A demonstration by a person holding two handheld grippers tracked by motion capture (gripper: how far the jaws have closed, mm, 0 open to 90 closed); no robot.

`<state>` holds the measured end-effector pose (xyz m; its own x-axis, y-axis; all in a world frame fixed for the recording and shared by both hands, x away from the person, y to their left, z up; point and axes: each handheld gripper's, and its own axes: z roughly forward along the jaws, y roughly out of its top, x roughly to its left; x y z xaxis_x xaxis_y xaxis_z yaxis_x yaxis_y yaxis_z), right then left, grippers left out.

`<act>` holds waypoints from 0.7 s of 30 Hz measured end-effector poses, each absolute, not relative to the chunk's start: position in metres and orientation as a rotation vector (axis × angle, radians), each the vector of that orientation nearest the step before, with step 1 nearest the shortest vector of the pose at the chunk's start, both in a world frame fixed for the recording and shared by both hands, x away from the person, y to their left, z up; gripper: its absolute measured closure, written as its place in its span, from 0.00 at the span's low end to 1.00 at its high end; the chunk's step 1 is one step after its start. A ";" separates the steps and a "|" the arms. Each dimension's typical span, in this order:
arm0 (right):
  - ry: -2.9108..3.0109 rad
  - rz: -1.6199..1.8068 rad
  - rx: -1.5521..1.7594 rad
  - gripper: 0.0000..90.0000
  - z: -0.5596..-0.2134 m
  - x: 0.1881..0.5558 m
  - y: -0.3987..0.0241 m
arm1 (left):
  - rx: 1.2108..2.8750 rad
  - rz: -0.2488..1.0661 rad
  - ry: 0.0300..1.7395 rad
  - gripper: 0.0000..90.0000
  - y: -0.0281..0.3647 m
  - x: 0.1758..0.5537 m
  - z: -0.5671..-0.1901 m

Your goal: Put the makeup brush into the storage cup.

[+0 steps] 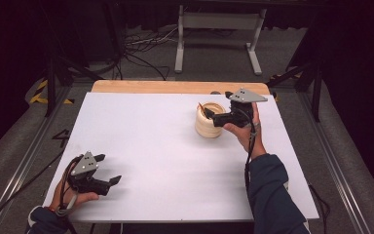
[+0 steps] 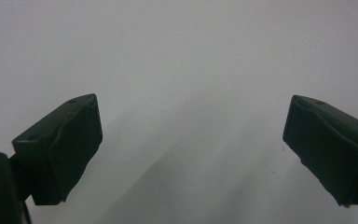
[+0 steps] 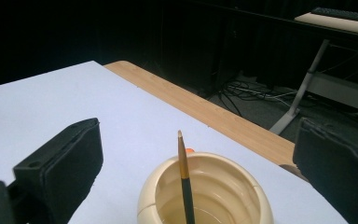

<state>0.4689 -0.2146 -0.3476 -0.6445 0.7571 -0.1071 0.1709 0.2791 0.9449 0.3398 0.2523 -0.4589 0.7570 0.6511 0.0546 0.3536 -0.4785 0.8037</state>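
dark room, grey floor (image 1: 19, 146), floor cables (image 1: 146, 46)

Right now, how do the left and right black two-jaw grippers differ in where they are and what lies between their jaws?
The left gripper sits low at the near left corner of the white table, while the right gripper is at the far right, over the cream ribbed cup. The left gripper's jaws frame bare table surface; the right gripper's jaws flank the cup and the dark brush handle standing in it. Both are open and grip nothing.
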 end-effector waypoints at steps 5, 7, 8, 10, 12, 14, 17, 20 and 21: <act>1.998 1.362 0.824 0.02 -0.346 0.467 -0.215 | 2.118 0.455 0.747 0.06 0.252 0.340 -0.459; 2.005 1.352 0.816 0.02 -0.346 0.466 -0.215 | 2.113 0.453 0.752 0.06 0.252 0.340 -0.459; 2.007 1.346 0.815 0.02 -0.346 0.465 -0.215 | 2.113 0.452 0.751 0.06 0.252 0.340 -0.459; 2.007 1.337 0.814 0.02 -0.345 0.464 -0.216 | 2.115 0.453 0.748 0.06 0.252 0.340 -0.459; 2.005 1.338 0.807 0.03 -0.344 0.463 -0.217 | 2.117 0.455 0.747 0.06 0.252 0.340 -0.459; 2.002 1.333 0.806 0.03 -0.343 0.461 -0.219 | 2.116 0.454 0.747 0.06 0.252 0.340 -0.459; 2.003 1.332 0.808 0.03 -0.344 0.460 -0.220 | 2.111 0.455 0.753 0.06 0.252 0.340 -0.458; 2.008 1.311 0.813 0.03 -0.344 0.458 -0.223 | 2.110 0.456 0.754 0.06 0.252 0.340 -0.458; 2.003 1.312 0.811 0.03 -0.343 0.458 -0.224 | 2.110 0.457 0.754 0.06 0.252 0.340 -0.458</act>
<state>0.4575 -0.2236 -0.3434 -0.6307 0.7607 -0.1534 0.1633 0.3233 0.9321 0.3396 0.2516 -0.4582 0.7538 0.6547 0.0566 0.3535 -0.4766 0.8049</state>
